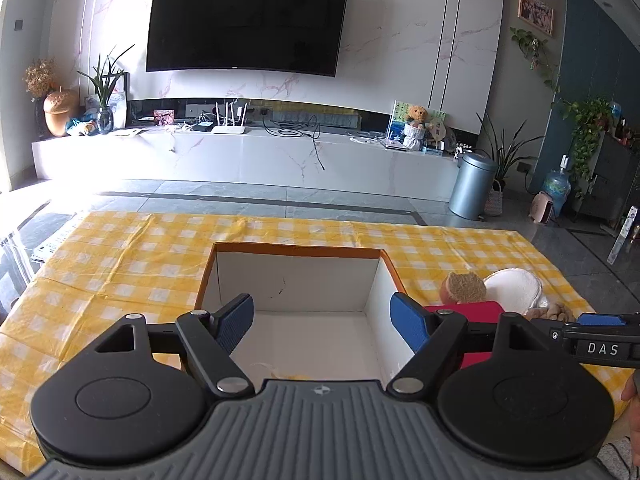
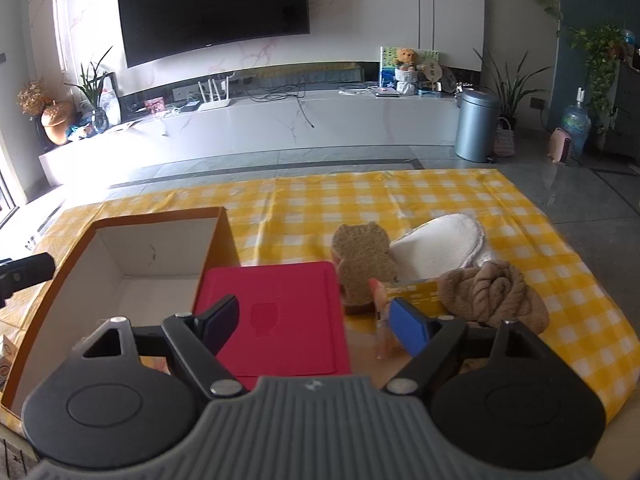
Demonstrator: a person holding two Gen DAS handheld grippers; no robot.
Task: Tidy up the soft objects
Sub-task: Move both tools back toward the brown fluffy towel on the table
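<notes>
Your left gripper [image 1: 322,322] sits closest in its own view, jaws spread wide with nothing between them, hanging over the open cardboard box [image 1: 298,276] and tilted down into it. That box stands toward the left part of the yellow checked desk [image 2: 440,196]; its white floor looks nearly bare, though something pale shows at the near wall that I can't identify.

Moving right, a red flat lid or pad [image 2: 276,316] leans against the box's right wall. Your right gripper [image 2: 316,326] hovers above its near edge, jaws apart and gripping nothing, angled down and forward.

Further right sit the soft things: a brown bear-shaped sponge [image 2: 364,264] standing upright just beyond the right jaw tip, a white slipper [image 2: 440,244] lying behind it with its long axis running toward the far right corner, and a tan bundled towel [image 2: 492,292] nearest the right edge.

Your right hand is clearly the nearer one to all three. I'd judge the sponge is next: it lies slightly ahead and right of those jaws.
</notes>
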